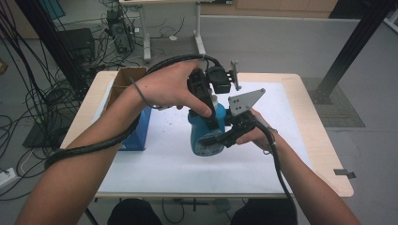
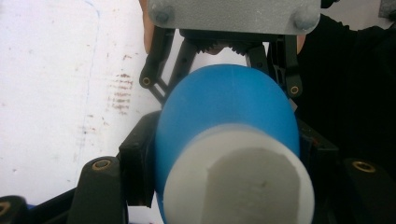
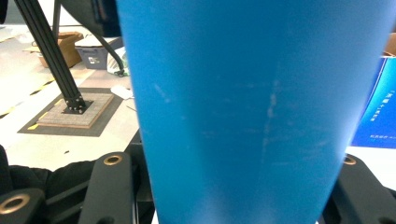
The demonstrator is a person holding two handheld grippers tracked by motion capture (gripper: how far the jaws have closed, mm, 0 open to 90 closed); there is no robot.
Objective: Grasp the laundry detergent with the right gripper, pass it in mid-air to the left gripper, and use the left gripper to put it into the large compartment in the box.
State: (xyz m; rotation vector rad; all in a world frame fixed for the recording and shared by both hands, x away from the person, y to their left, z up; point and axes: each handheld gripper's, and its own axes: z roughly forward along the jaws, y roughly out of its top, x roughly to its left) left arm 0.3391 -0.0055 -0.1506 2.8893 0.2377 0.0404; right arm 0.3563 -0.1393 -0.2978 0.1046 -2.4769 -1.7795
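A blue bottle [image 1: 198, 127] with a white cap [image 1: 214, 99] is held above the white mat, tilted, its round base toward me. My left gripper [image 1: 211, 117] comes in from above and is shut on the bottle's upper part. In the left gripper view its jaws flank the blue shoulder [image 2: 224, 102] just behind the cap [image 2: 238, 186], left gripper [image 2: 229, 163]. My right gripper [image 1: 215, 140], under its grey plate [image 1: 244, 103], is shut on the lower body. The blue wall [image 3: 243, 93] stands between its jaws, right gripper [image 3: 238, 196].
A blue box [image 1: 140, 127] lies on the mat's left side with an open cardboard box [image 1: 126, 78] behind it. The white mat [image 1: 164, 164] covers most of the wooden table [image 1: 324, 154]. A black frame post [image 1: 349, 47] rises at the far right.
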